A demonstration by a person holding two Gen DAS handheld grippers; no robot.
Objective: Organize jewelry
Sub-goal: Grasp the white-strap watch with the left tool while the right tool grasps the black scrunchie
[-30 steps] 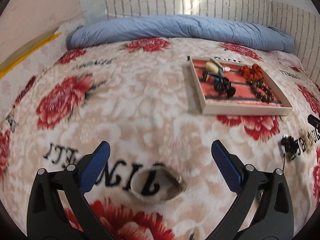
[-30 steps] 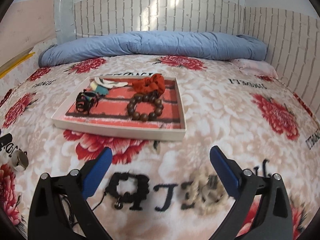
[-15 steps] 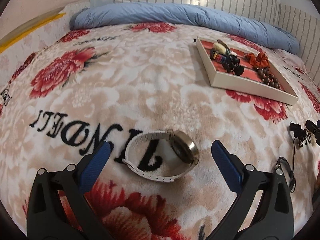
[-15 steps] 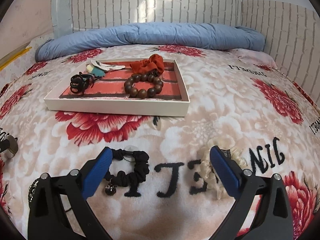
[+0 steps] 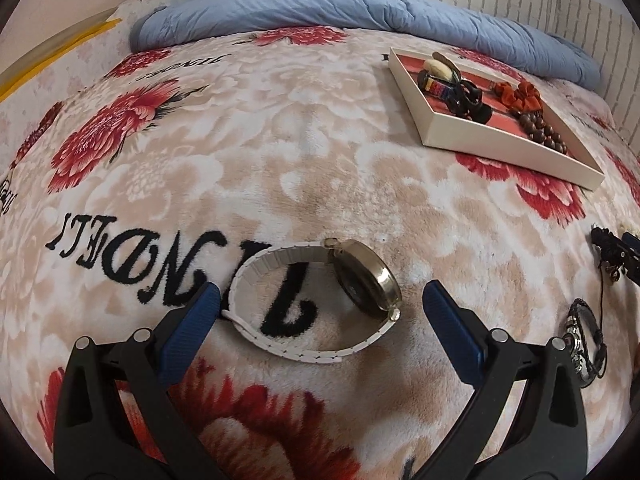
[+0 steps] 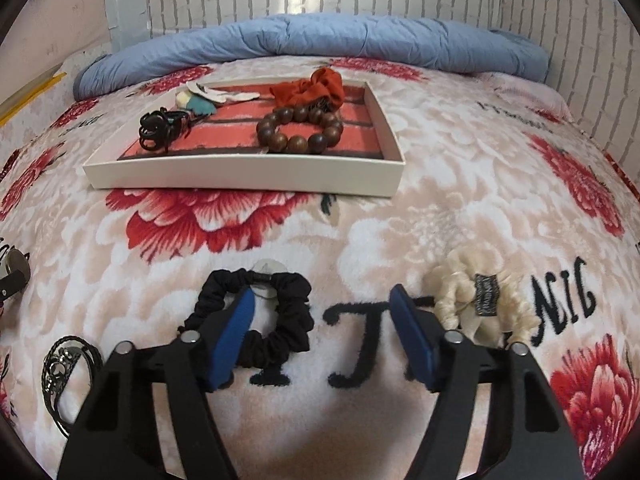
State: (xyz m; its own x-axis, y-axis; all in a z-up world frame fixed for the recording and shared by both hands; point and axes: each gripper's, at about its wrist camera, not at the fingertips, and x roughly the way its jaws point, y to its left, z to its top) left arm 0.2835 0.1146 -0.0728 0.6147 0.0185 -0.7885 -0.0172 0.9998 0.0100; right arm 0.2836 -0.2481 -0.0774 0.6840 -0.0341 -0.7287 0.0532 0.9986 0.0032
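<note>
A wristwatch (image 5: 364,278) with a white band lies on the floral blanket between the fingers of my open left gripper (image 5: 318,314). My right gripper (image 6: 322,320) is open, its left finger inside the ring of a black scrunchie (image 6: 288,312) and its right finger beside a cream scrunchie (image 6: 480,300). The white tray (image 6: 244,176) with a red lining holds a wooden bead bracelet (image 6: 300,132), an orange scrunchie (image 6: 312,88), a black hair claw (image 6: 160,128) and other pieces. The tray also shows in the left wrist view (image 5: 500,148).
A braided bracelet with metal charms (image 6: 64,364) lies at the left; it also shows in the left wrist view (image 5: 586,356). A rolled blue quilt (image 6: 312,40) lies along the brick wall behind the tray. The watch (image 6: 16,272) shows at the left edge.
Both grippers have moved down and forward. The watch now sits between the left fingers. The right gripper has narrowed and its left finger has entered the black scrunchie's ring.
</note>
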